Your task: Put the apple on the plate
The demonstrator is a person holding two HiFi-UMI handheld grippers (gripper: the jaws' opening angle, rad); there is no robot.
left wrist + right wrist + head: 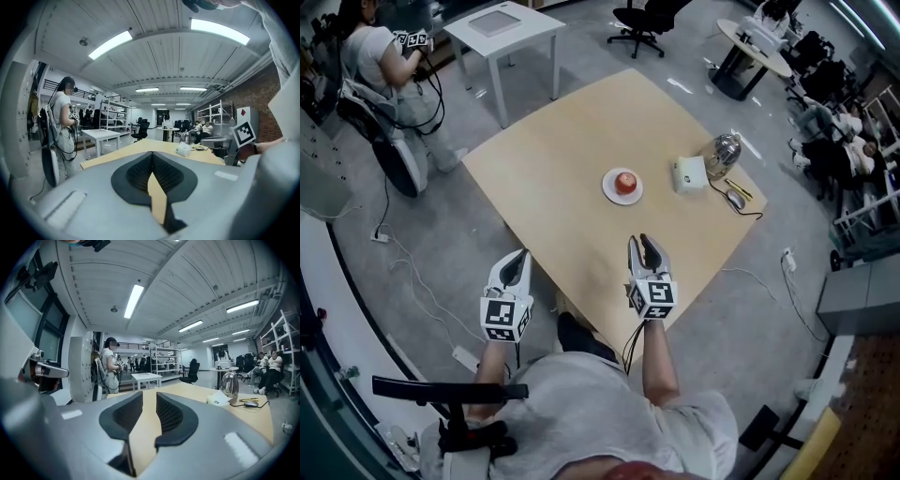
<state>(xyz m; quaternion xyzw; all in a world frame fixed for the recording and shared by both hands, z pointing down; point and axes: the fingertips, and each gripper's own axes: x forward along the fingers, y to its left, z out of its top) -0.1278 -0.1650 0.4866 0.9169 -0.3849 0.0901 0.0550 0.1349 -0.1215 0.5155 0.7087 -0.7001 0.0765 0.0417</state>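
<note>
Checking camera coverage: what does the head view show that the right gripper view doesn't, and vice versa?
Head view only: the apple sitting on the plate.
Right gripper view only: ceiling lights, shelving, and the right gripper jaws head-on, apart, nothing between.
Both: table, kettle, white box, standing person.

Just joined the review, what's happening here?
A person holds a gripper in each hand by the near edge of the table. The apple sits on the plate mid-table, so the task looks done. Neither holds anything: the left gripper is shut, the right gripper slightly open, both short of the plate.
</note>
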